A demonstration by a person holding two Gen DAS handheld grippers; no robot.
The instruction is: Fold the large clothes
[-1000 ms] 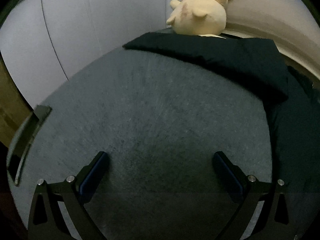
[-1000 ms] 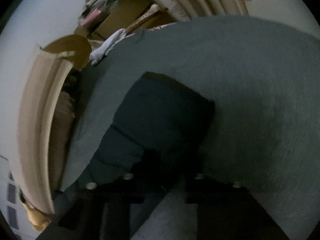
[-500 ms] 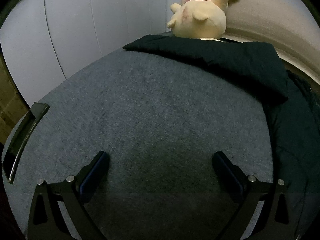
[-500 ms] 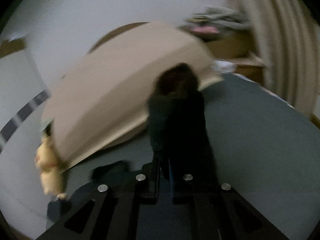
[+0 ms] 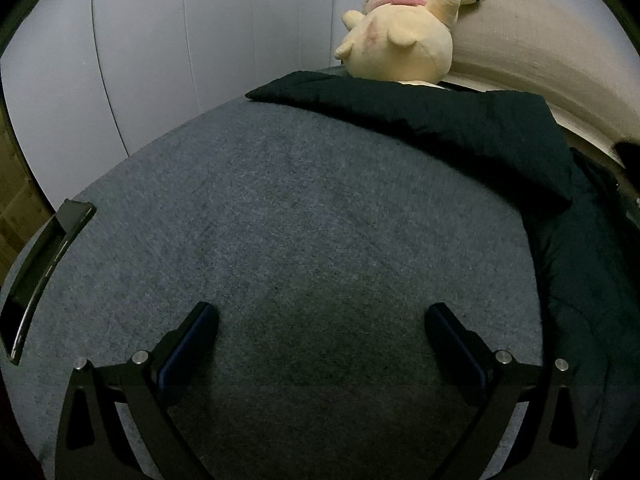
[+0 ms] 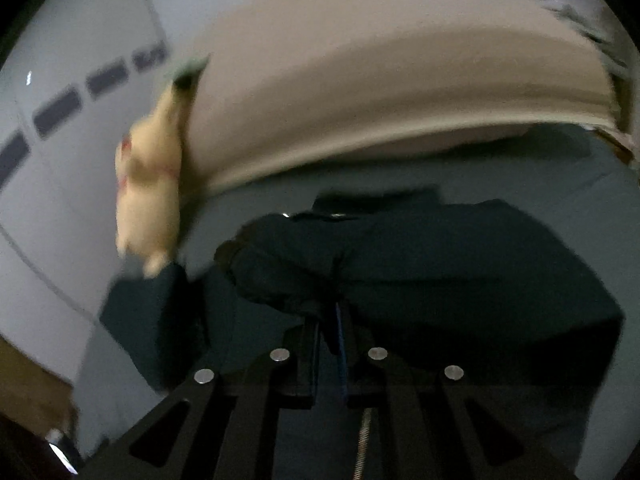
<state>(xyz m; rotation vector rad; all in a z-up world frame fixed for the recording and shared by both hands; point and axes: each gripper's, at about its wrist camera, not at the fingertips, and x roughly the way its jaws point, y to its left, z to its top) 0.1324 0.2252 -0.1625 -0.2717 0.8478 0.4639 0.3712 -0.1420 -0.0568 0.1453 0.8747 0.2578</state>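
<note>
Dark green jacket [image 6: 420, 264] is lying bunched at mid-frame on the grey bed [image 5: 280, 220], pinched by the right tool [image 6: 329, 330]; the left tool [image 5: 320, 332] is hovering spread over bare bedding.

Garment [image 5: 460, 128] lies across the far and right part of the bed [image 5: 300, 240]. Plush toy [image 5: 400, 40] behind it, against the headboard [image 5: 540, 40]. Phone [image 5: 40, 272] at the bed's left edge. Wardrobe [image 5: 180, 40] behind on the left.
</note>
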